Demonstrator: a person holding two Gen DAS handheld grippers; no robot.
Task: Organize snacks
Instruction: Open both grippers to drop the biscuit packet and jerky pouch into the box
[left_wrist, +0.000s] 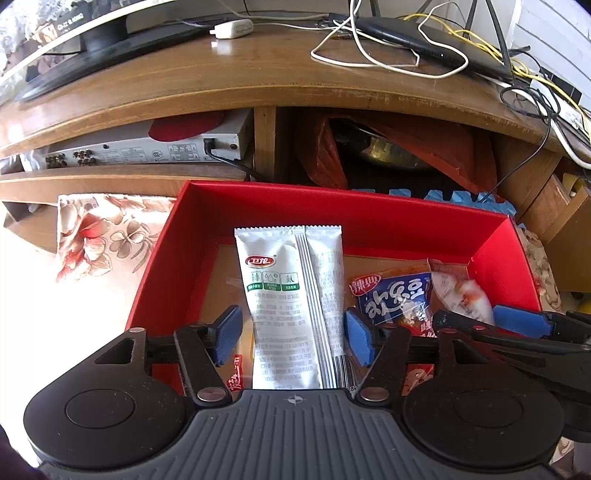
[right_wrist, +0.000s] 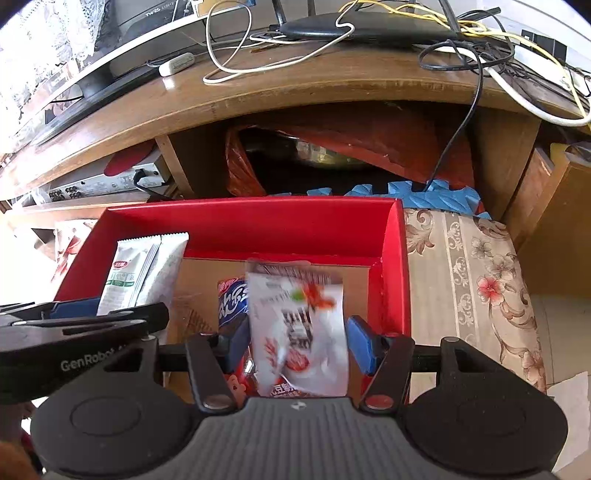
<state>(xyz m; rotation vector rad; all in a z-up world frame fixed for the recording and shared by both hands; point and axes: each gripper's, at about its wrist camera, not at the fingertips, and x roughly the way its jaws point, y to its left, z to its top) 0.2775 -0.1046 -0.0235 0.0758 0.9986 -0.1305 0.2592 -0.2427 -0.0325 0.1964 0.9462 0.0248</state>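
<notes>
A red box (left_wrist: 258, 206) sits on a floral cloth (right_wrist: 472, 280) below a wooden desk (left_wrist: 258, 81). On the desk, from 10 to 2 o'clock, lie a monitor base (left_wrist: 92, 55), a white adapter (left_wrist: 232, 28), a black router (left_wrist: 432, 40) and tangled white, black and yellow cables (left_wrist: 369, 55). The shelf beneath carries a silver player (left_wrist: 147, 147) at 10 o'clock and an orange bag (left_wrist: 325, 155) at 12; blue foam (right_wrist: 436, 195) shows behind the box.

The left tool (left_wrist: 291, 332) is spread, its blue pads either side of a white packet (left_wrist: 288, 306) that lies in the box, not touching it. Just right lies a blue-printed packet (left_wrist: 395, 295), partly covered by a third.

The right tool (right_wrist: 295, 343) is also spread around a white-and-red packet (right_wrist: 299, 332), which is blurred, so I cannot tell whether the pads touch it. Its print is unreadable, and the near ends of all the packets are cut off by the tool bodies. Each tool's tip intrudes at the other view's edge.
</notes>
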